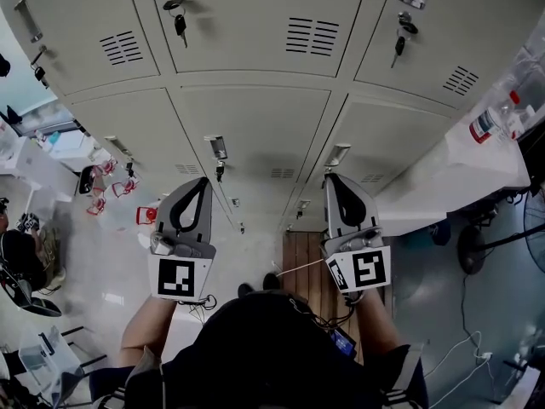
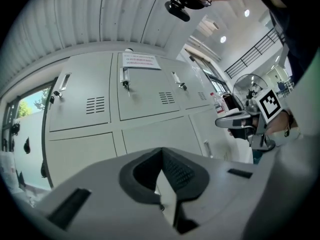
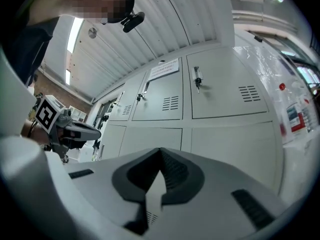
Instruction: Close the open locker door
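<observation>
My left gripper (image 1: 202, 181) and right gripper (image 1: 334, 177) face the lockers (image 1: 255, 118), jaws shut on nothing. Only 1 dark gap, beside the door (image 2: 80, 101) left of the paper notice (image 2: 141, 60), hints it's ajar. Probably thin steel, light and stiff, so I'd push near its handle (image 2: 62, 81). The notice's print is unreadable.

Your left hand-held gripper (image 1: 203, 182) and right hand-held gripper (image 1: 329, 178) have pale grey shells with black ridged pads. Each carries a white cube (image 1: 180, 278) printed with black square markers. A thin pale cable (image 1: 300, 267) trails from the right one. You wear a dark top (image 1: 264, 348) with pale-striped short sleeves.
</observation>
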Demonstrator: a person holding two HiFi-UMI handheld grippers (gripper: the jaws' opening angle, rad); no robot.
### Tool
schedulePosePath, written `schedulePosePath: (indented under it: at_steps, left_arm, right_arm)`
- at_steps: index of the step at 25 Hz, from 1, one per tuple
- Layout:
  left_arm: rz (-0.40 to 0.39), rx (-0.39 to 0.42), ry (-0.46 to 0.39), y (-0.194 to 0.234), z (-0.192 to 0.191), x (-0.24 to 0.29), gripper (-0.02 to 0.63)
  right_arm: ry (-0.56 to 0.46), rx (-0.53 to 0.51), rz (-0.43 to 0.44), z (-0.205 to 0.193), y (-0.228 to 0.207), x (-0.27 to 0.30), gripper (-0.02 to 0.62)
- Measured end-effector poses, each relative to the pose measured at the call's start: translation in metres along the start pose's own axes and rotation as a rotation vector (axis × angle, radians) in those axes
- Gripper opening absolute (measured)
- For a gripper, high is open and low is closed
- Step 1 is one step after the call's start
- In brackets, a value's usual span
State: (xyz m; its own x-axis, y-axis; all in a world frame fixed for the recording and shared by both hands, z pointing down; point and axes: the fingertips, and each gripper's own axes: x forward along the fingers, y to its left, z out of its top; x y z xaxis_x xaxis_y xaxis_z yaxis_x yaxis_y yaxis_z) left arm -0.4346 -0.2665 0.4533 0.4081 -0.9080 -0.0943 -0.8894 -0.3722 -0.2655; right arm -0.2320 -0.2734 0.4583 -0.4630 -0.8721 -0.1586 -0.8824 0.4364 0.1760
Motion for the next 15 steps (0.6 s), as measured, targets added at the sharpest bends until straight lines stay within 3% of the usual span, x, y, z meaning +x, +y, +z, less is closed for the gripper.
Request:
schedulePosePath:
  at_steps: [15]
  left_arm:
    - [0.109, -0.002, 0.063, 0.017, -0.046, -0.023, 0.003]
  right_arm:
    - [0.086, -0.031, -0.050, -0.035, 0.007, -0.009, 0.000]
